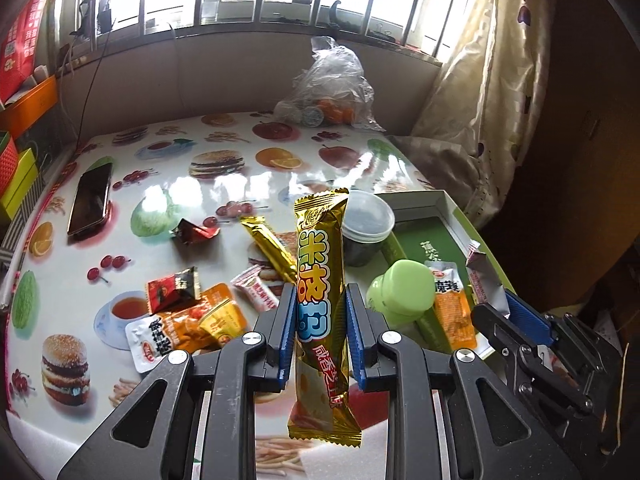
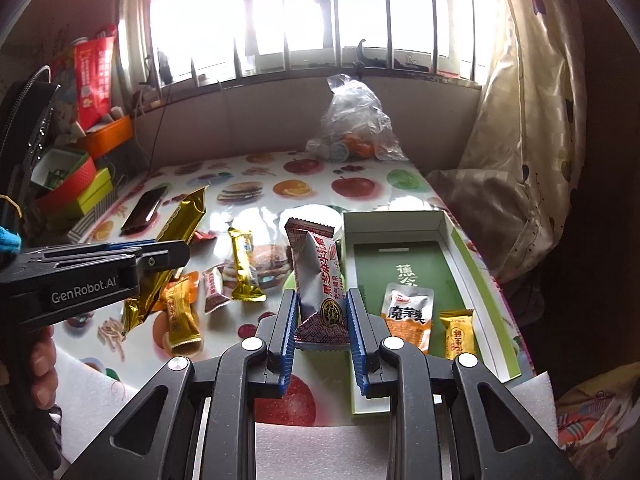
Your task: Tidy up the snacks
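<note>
While clamped upright in the left gripper [image 1: 321,312], long gold foil snack bar [image 1: 322,280] hung above the food-print tablecloth [image 1: 168,184]. Right gripper [image 2: 322,316] pinched shut on a white-and-red wrapped candy packet [image 2: 316,280], just left of the open green-lined cardboard box [image 2: 452,236]. Inside that box: white-and-orange konjac sachet [image 2: 409,316] beside a small yellow packet [image 2: 458,334]. Further back, knotted clear plastic bag [image 2: 354,120] holding orange fruit. Loose snacks scattered left, outside the box.
</note>
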